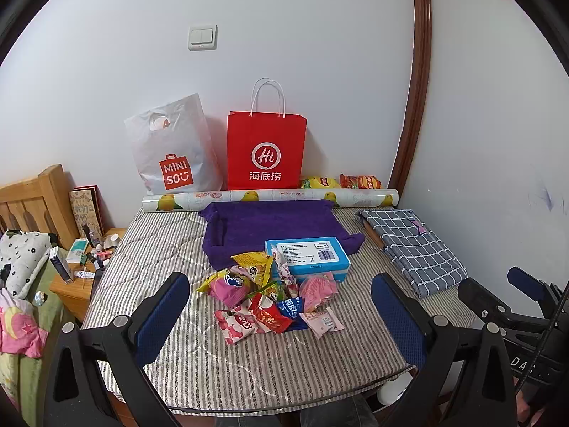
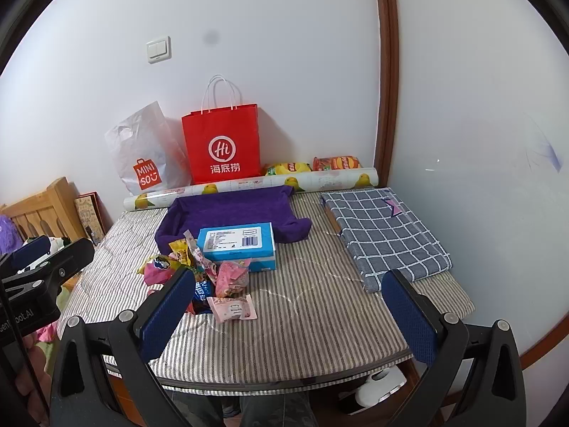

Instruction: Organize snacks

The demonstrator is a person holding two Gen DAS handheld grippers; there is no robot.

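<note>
A heap of small snack packets (image 1: 263, 295) lies on the striped table cover, in front of a blue box (image 1: 307, 256); the heap also shows in the right wrist view (image 2: 213, 277). Behind them is a purple cloth tray (image 1: 270, 229), also seen in the right wrist view (image 2: 231, 213). My left gripper (image 1: 281, 299) is open and empty, held above the near side of the heap. My right gripper (image 2: 288, 299) is open and empty, to the right of the heap over bare cover. Each gripper shows at the edge of the other's view.
A red paper bag (image 1: 266, 153), a white MINISO bag (image 1: 174, 149), a printed roll (image 1: 270, 197) and two chip bags (image 1: 341, 181) stand along the back wall. A folded checked cloth (image 1: 412, 245) lies at right. A cluttered nightstand (image 1: 81, 267) and a bed are at left.
</note>
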